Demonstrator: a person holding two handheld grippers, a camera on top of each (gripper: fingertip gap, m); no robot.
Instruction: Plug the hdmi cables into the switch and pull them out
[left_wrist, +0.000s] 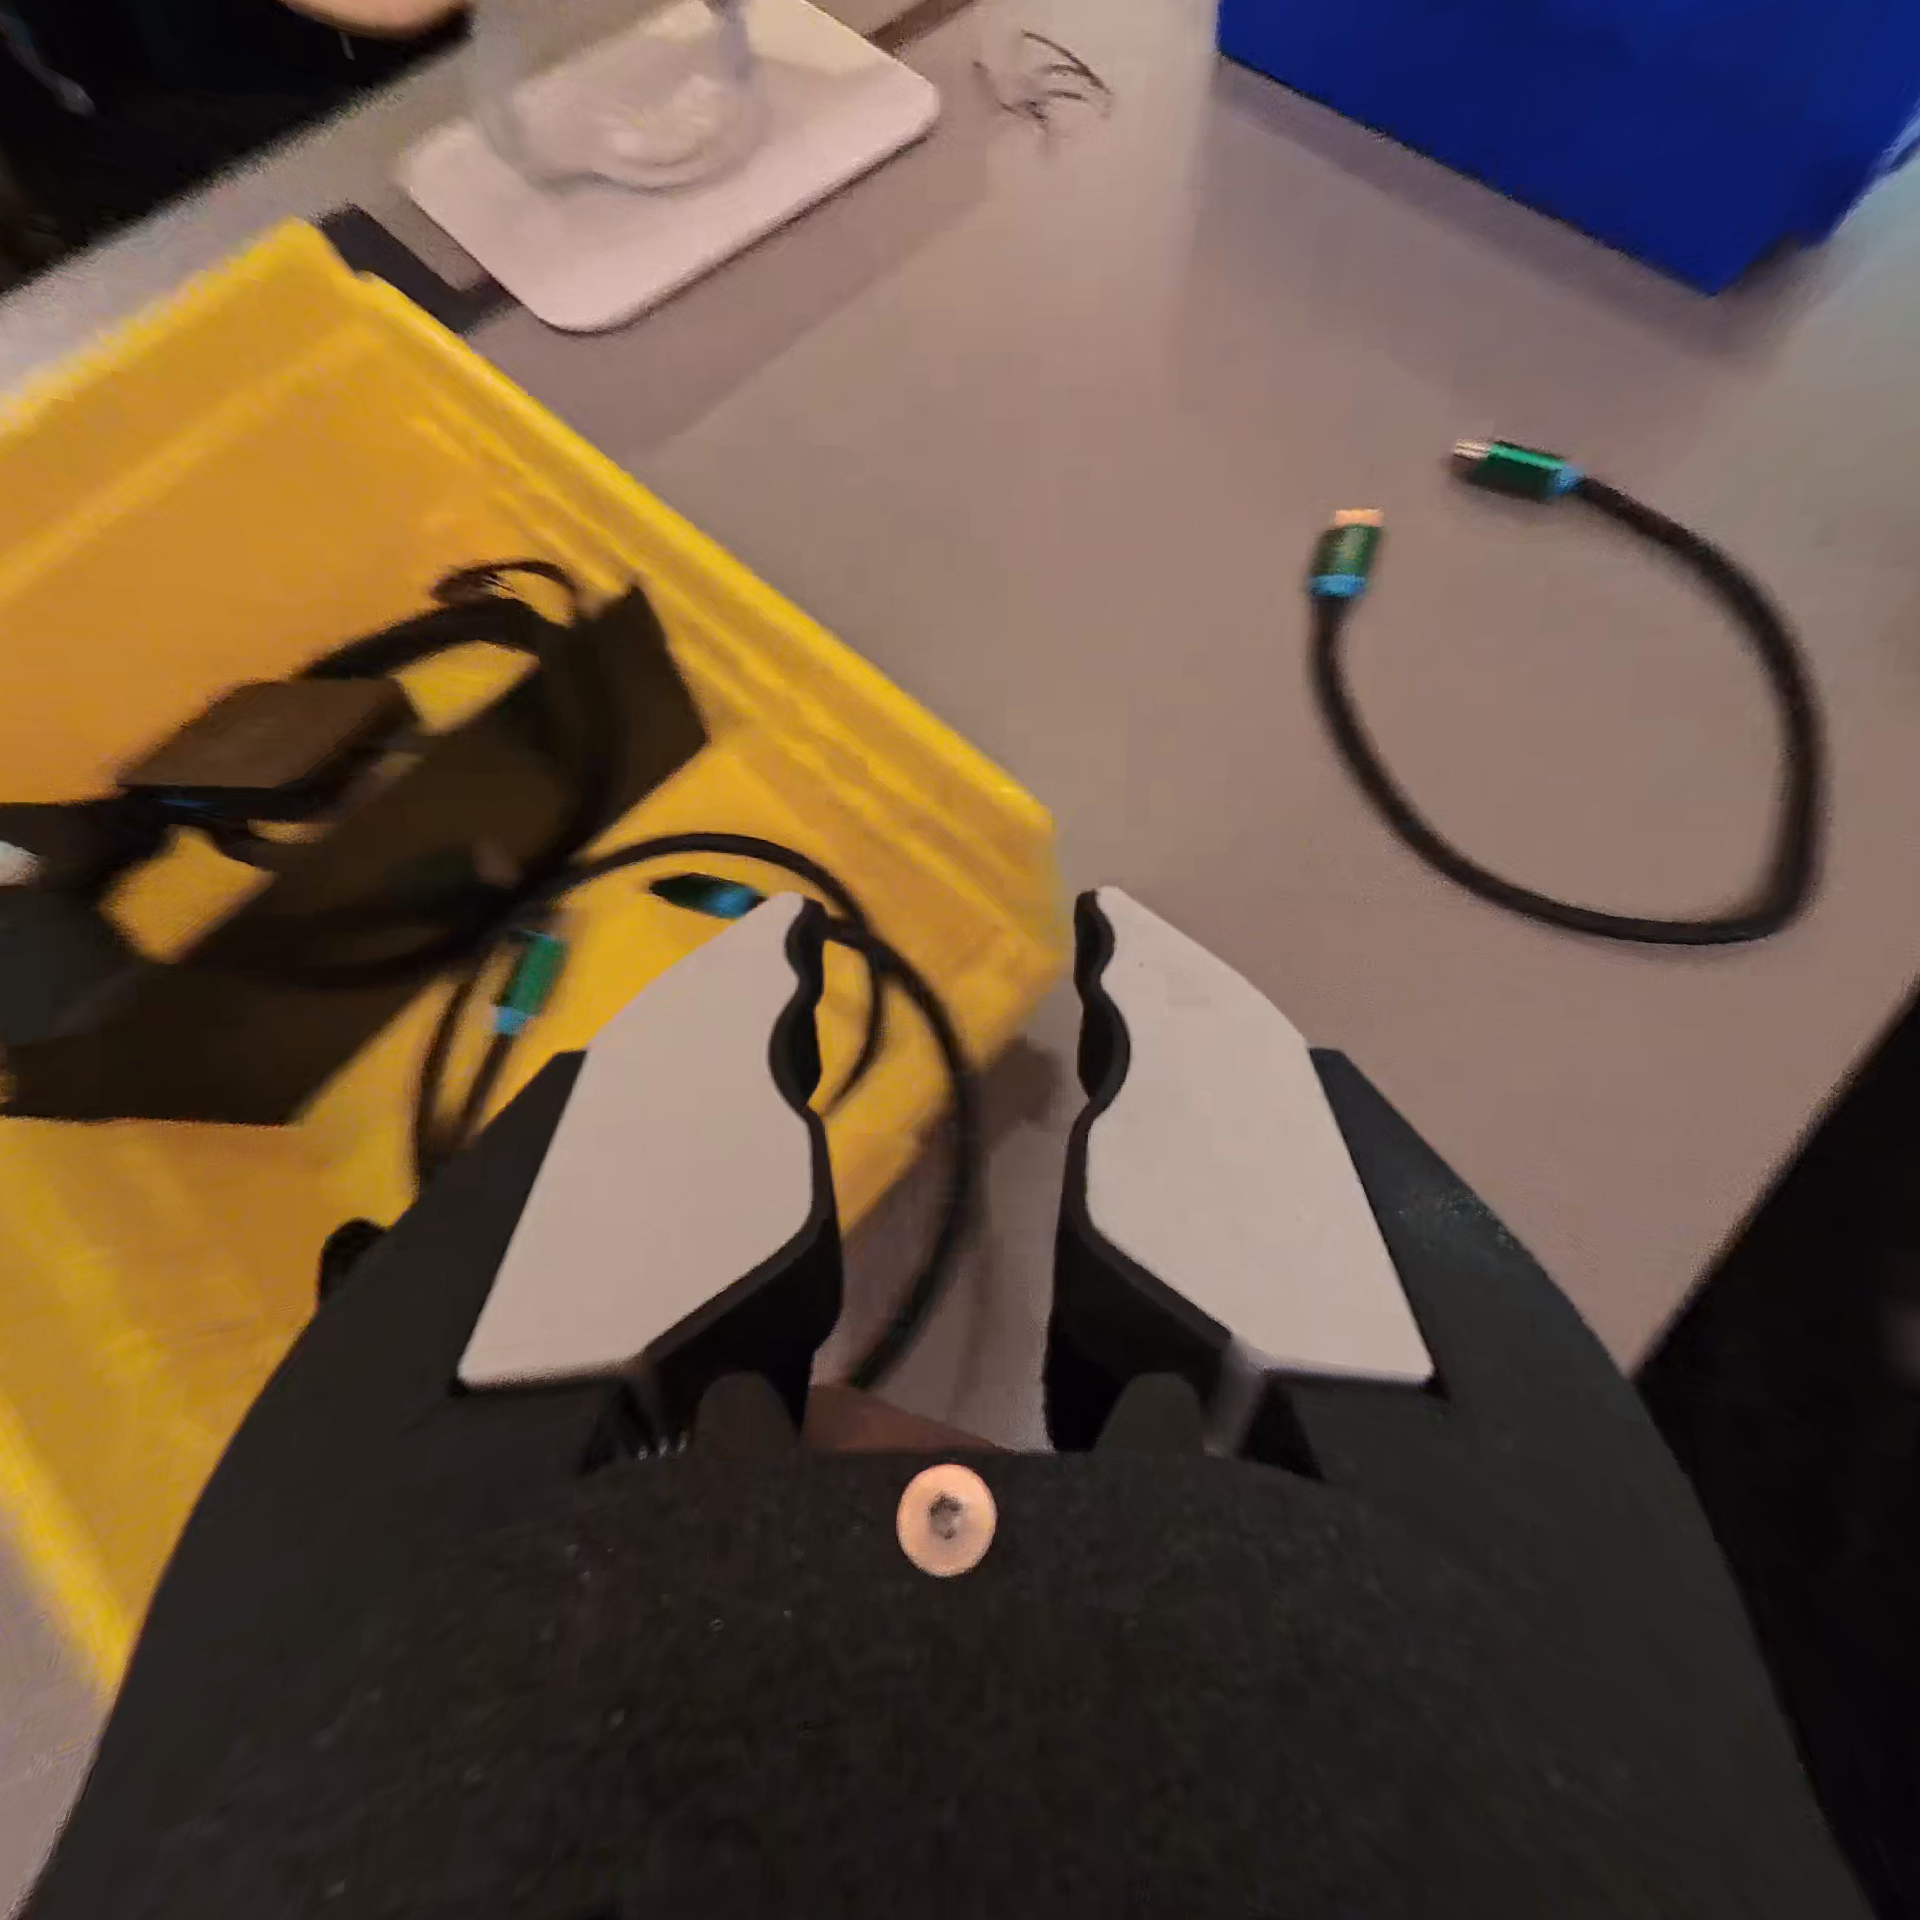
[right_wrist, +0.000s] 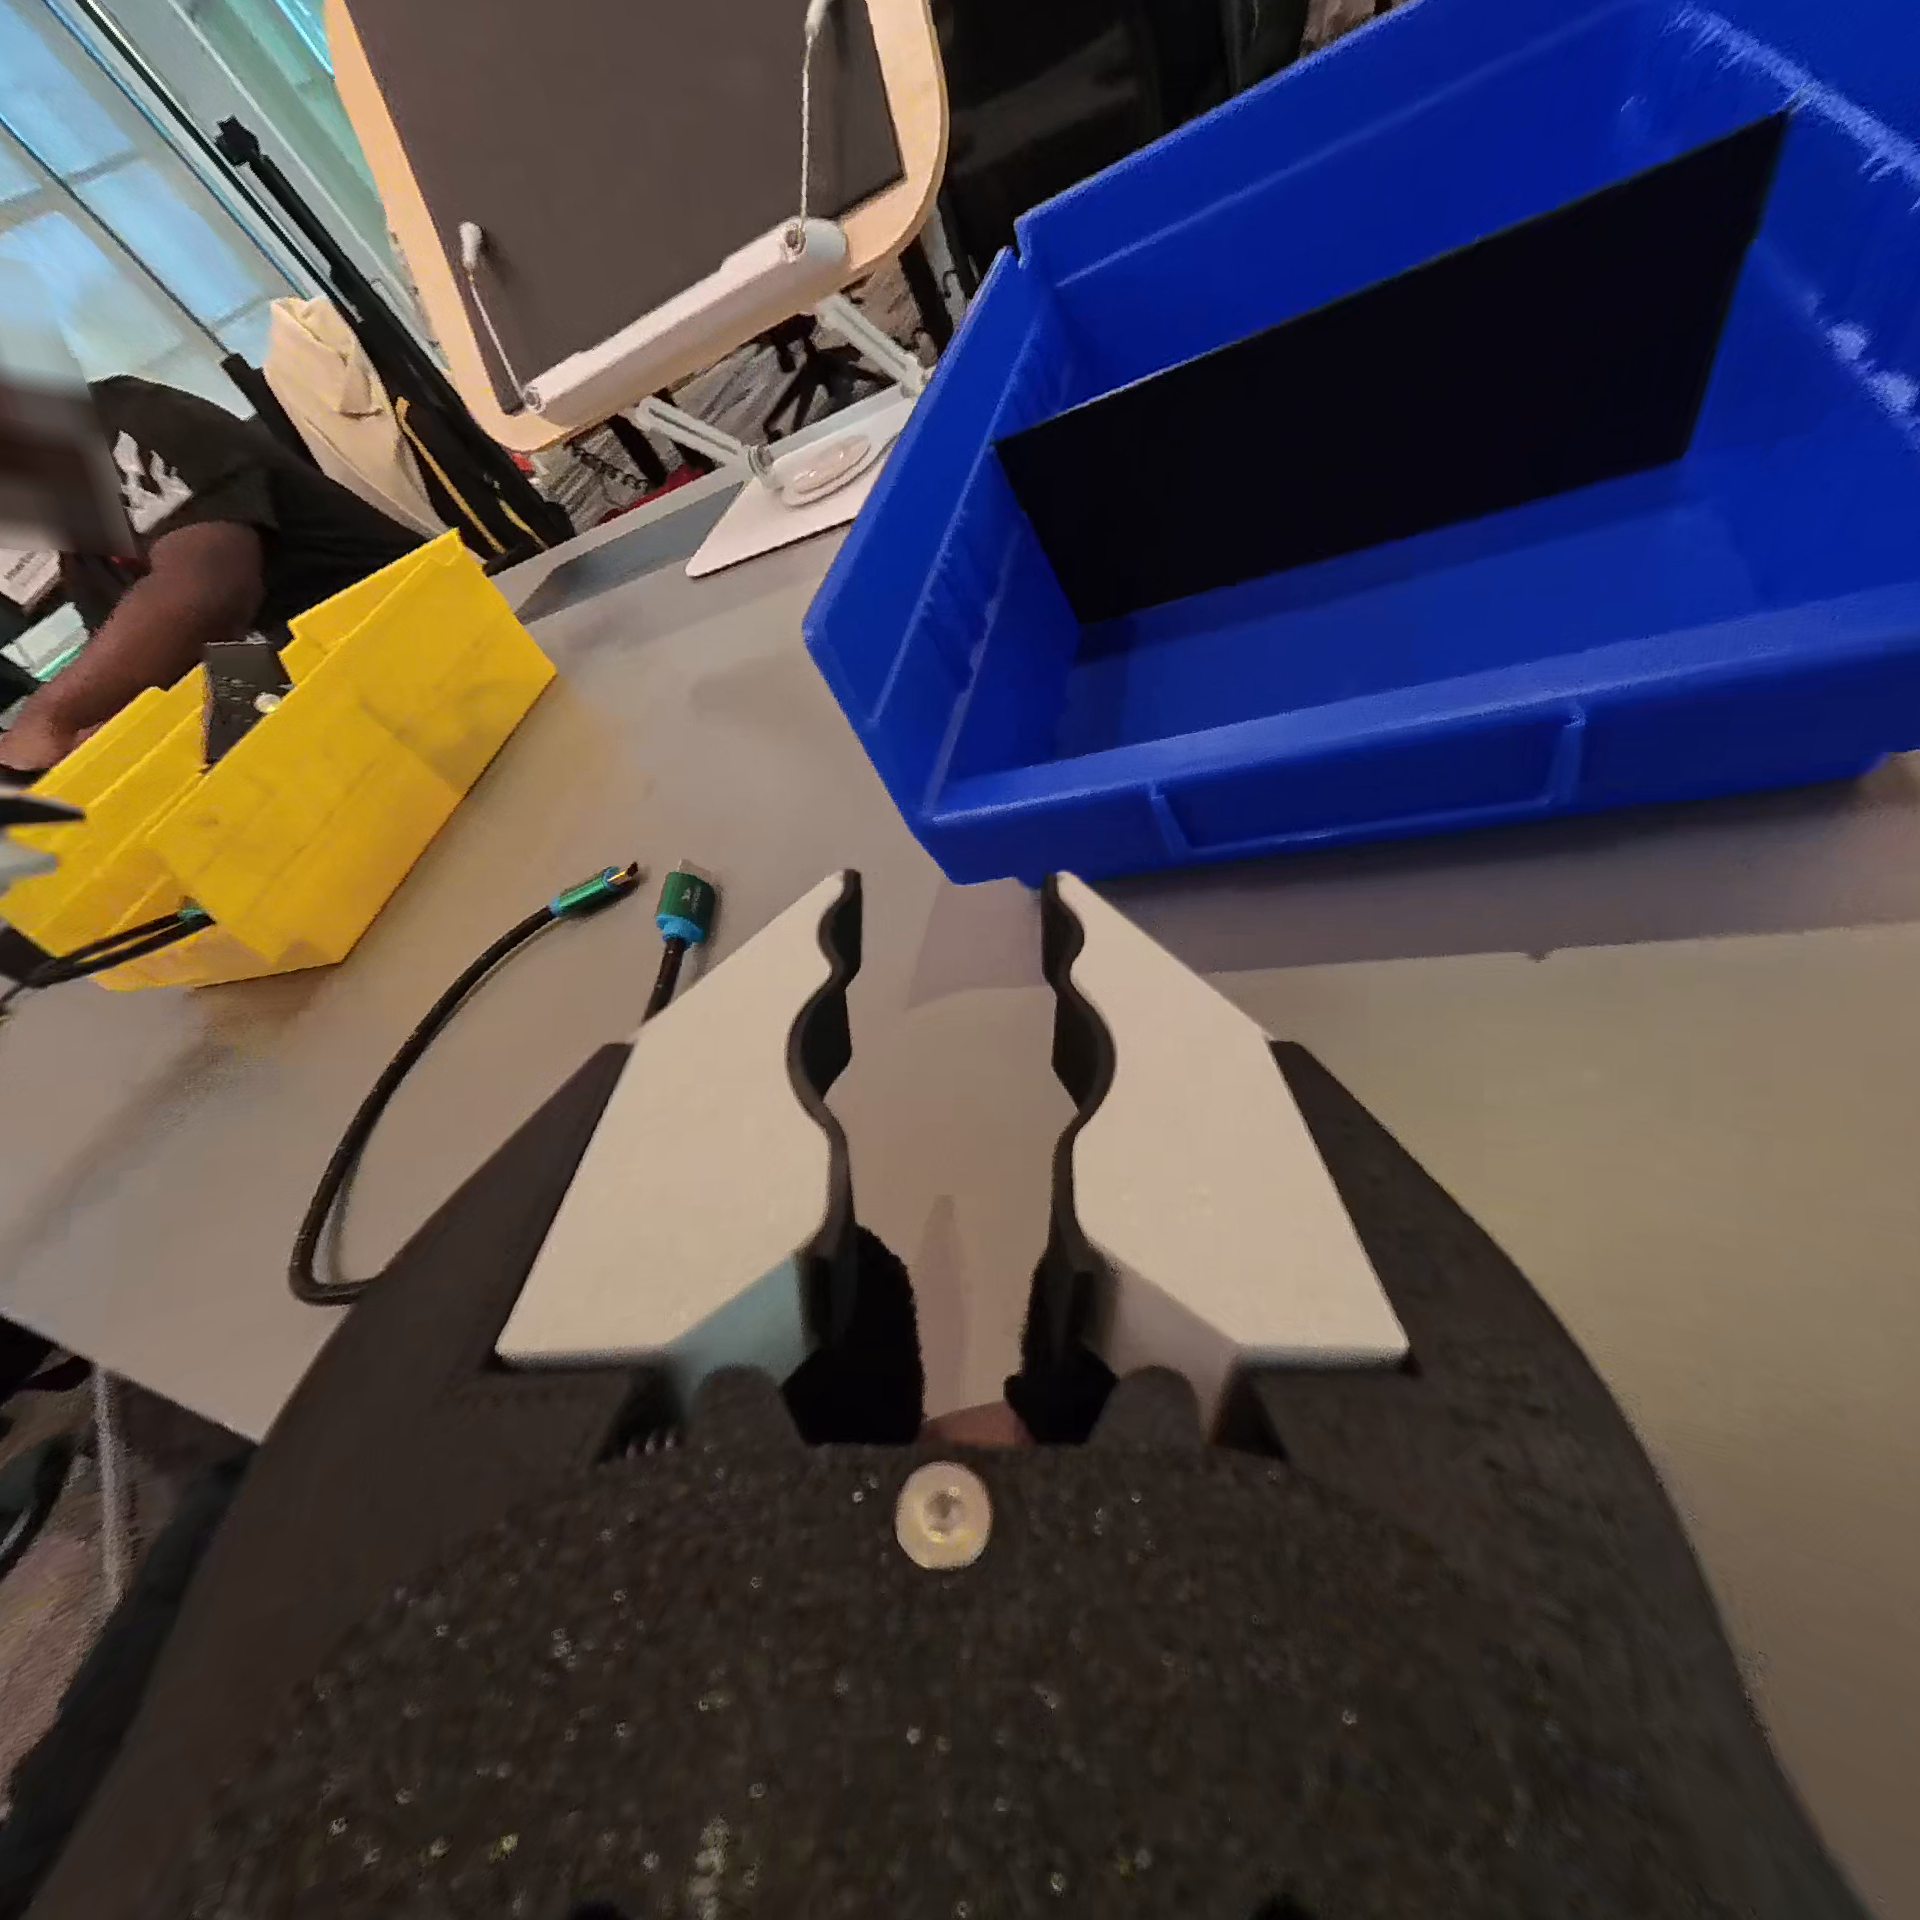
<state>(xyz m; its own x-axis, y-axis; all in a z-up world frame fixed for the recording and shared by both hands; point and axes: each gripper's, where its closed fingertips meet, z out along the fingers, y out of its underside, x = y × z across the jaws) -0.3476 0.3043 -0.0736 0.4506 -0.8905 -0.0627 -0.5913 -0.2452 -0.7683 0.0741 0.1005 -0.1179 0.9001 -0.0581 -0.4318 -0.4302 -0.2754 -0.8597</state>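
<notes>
On the grey worktop (right_wrist: 727, 727) I see a big blue plastic bin (right_wrist: 1351, 727) with a black divider and a yellow plastic bin (left_wrist: 312, 436), and between them a short black braided HDMI cable (left_wrist: 1704, 644) lies looped, its two green-and-blue plugs near each other. Only my left view looks into the yellow bin, where a blurred black switch box (left_wrist: 281, 738) sits among more black cables (left_wrist: 914, 997); only my right view shows the blue bin's inside and a person's arm (right_wrist: 135, 613). My left tongs (left_wrist: 940, 914) and right tongs (right_wrist: 951, 894) both gape, holding nothing; no writing is readable.

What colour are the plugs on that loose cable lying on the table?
Green plugs with blue collars, on a black cable; clearest in the left wrist view.
</notes>
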